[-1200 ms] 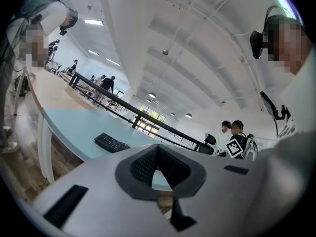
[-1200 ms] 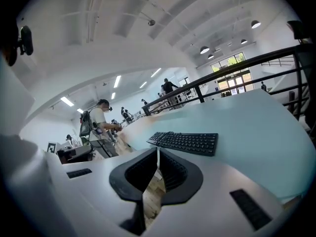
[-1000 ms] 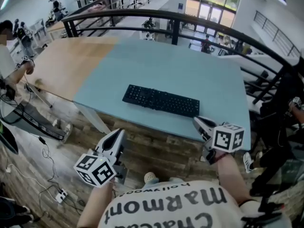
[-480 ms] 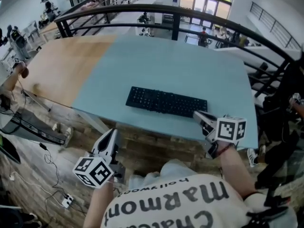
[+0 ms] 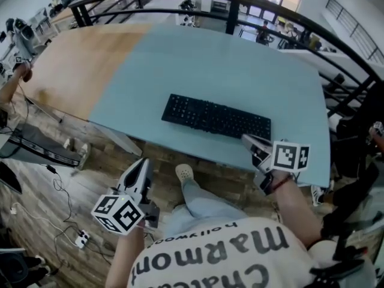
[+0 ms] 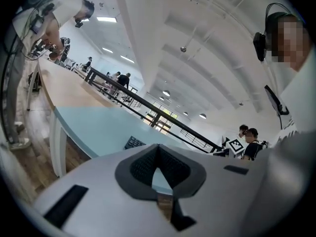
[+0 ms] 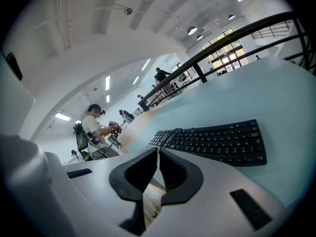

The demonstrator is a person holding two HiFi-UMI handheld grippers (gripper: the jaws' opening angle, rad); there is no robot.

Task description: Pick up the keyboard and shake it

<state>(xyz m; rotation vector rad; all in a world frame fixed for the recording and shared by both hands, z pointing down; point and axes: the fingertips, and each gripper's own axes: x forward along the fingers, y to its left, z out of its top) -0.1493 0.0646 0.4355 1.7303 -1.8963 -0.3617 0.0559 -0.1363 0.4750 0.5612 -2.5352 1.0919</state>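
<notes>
A black keyboard [image 5: 216, 117] lies flat on the light blue table top [image 5: 198, 71], near its front edge. It also shows in the right gripper view as the keyboard [image 7: 217, 141], just beyond the jaws. My right gripper [image 5: 247, 140] is shut and empty, its tips over the table's front edge close to the keyboard's near right corner. My left gripper [image 5: 144, 164] is shut and empty, held below and in front of the table over the floor. In the left gripper view the left gripper [image 6: 157, 148] points up at the table edge, with a corner of the keyboard [image 6: 133, 142] showing.
A black curved railing [image 5: 240, 8] runs behind the table. The table's left part is bare wood [image 5: 72, 71]. Cables and a power strip [image 5: 78, 239] lie on the wooden floor at left. People stand at the left [image 5: 15, 71] and right [image 5: 366, 155] edges.
The view has moved closer to the table. My right gripper has come up to the keyboard's near right corner. The left gripper has stayed low over the floor.
</notes>
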